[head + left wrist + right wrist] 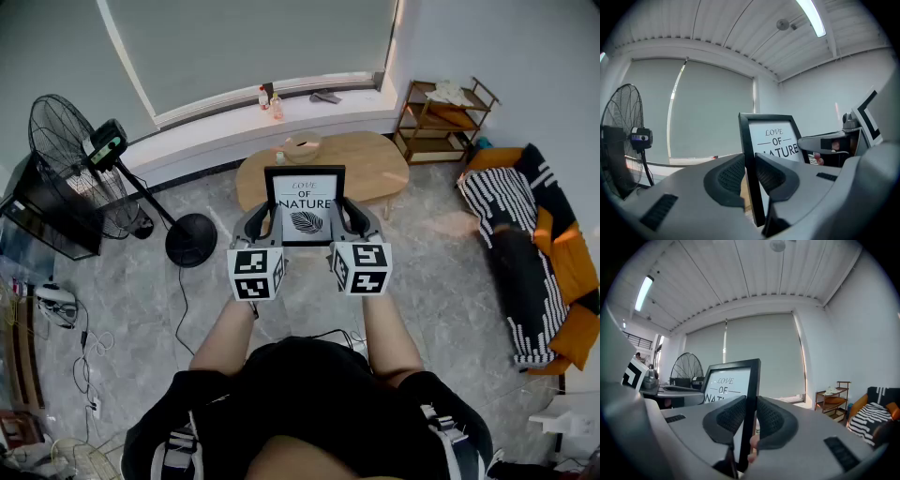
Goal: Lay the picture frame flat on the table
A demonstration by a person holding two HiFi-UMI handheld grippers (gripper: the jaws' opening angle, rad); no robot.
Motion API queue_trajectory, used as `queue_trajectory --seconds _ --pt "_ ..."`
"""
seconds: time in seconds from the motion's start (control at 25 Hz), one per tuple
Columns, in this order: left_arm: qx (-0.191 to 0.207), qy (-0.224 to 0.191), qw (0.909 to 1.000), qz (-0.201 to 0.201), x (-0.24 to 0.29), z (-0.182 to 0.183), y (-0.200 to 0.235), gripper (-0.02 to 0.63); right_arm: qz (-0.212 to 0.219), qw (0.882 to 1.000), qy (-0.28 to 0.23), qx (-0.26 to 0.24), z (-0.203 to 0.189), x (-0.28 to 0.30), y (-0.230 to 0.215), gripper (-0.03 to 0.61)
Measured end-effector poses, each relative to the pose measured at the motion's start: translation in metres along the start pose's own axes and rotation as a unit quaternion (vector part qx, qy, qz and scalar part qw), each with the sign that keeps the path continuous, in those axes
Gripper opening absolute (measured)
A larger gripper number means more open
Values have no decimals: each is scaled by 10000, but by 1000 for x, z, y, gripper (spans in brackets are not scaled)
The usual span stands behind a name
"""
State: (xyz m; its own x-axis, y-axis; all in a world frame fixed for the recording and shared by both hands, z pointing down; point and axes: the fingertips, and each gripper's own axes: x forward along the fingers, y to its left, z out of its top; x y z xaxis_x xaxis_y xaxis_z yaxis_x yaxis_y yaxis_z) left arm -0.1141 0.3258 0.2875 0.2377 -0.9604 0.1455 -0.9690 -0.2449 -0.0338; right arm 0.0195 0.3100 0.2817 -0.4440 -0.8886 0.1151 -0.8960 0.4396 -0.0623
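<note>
Picture frame (pixel 305 204), black, upright, its print LOVE OF NATURE over a leaf turned toward you; you hold it by both side edges. Your left gripper (pixel 750 176) is clamped on the frame's left edge, one ribbed pad on the front and one on the back. Your right gripper (pixel 749 414) is clamped the same way on the frame's right edge. Table (pixel 370 164), oval, wooden, lies just behind and under the frame. Bowl (pixel 302 146), behind the frame's top edge on the table: you cannot make out what it holds. Small bottle (pixel 279 157), just left of the bowl, behind the frame's top left corner. Shelf (pixel 448 120), wooden, open, well to the right of the frame and beyond it: pale things (pixel 450 92) lie on its top tier, and an orange thing on the tier below. Fan (pixel 75 155), on a stand, well to the left of the frame. Hidden: your grippers cover the frame's lower corners in the head view, so whether its bottom edge touches the table cannot be told. In both gripper views the jaws cut off the lower half of the print.
</note>
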Motion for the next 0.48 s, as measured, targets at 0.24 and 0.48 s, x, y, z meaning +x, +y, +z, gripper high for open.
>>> queue_trajectory --seconds 0.24,0.48 --pt "57 -7 10000 9 -8 4 -20 83 74 9998 -53 154 1 -18 -12 89" --pt "113 -9 9999 51 -14 4 -39 83 152 9996 -77 228 -1 -32 -23 89"
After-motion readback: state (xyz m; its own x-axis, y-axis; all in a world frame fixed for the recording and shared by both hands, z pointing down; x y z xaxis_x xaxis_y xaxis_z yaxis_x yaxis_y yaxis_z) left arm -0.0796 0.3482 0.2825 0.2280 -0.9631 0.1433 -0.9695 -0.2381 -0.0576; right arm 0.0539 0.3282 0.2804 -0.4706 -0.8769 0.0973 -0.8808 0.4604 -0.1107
